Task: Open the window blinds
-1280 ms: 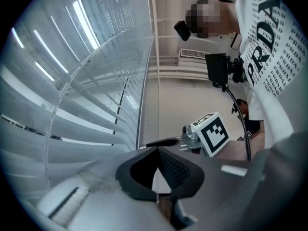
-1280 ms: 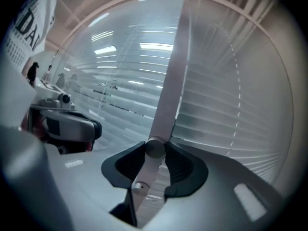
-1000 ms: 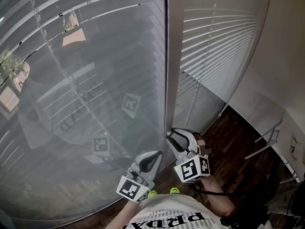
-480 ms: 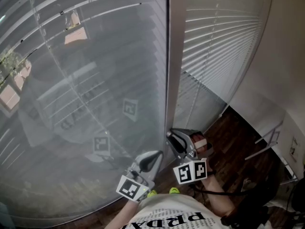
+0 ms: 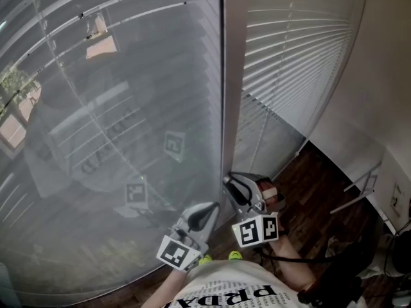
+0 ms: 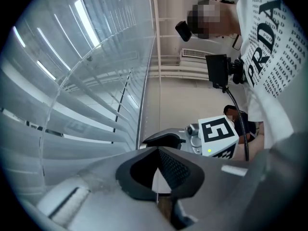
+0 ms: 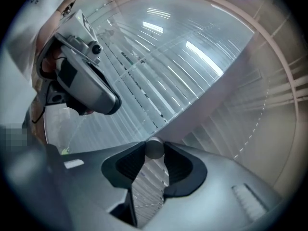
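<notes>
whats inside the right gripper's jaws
A small round grey ball sits pinched between the tips of the right gripper. Behind it only the blinds show. What the ball hangs from is hidden by the jaws.

The right gripper (image 5: 232, 183), clamped on the blind rod (image 7: 154, 148), has rolled slightly, turning its marker cube (image 5: 256, 230) more squarely toward the head camera.
</notes>
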The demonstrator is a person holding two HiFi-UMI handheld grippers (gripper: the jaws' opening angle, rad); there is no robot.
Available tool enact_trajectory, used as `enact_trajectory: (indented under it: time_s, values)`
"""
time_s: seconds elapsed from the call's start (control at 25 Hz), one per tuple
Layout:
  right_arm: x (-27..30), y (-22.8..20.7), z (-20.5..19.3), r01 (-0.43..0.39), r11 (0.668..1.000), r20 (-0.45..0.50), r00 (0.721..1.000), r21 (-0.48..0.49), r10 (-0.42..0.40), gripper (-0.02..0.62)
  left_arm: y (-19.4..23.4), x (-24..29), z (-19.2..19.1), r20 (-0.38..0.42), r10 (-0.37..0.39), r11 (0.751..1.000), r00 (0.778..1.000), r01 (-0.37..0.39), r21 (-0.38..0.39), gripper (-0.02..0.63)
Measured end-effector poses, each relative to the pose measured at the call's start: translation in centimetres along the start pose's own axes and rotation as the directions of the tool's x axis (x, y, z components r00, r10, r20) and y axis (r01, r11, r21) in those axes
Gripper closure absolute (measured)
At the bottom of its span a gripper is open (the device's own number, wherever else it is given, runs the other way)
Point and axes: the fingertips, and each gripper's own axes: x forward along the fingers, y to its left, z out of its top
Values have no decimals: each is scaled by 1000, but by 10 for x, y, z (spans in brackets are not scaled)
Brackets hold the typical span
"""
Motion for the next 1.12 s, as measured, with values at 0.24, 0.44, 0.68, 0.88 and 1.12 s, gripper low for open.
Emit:
enact_trajectory:
  time_s: [0.24,0.44,0.68,0.88,1.12]
  values:
    - [0,-1,0,-11,996,7,1000,84,10,465,0,-1,0,1,1,1000,1000,-1,-1,614]
    - [0,-2,-1,-16,987,16,1000,161,14,465,0,-2,0,0,-1,1000,1000,1,-2,614]
    - [1,-1,-3,-29,961,31,999,275,21,465,0,-5,-2,3,-2,1000,1000,2,2,614]
    - [1,-5,-1,-39,933,43,999,359,25,465,0,-5,0,1,-1,1000,1000,1,-3,614]
    - [1,-7,-2,-41,892,66,998,449,13,465,0,-6,0,0,-4,1000,1000,4,-3,614]
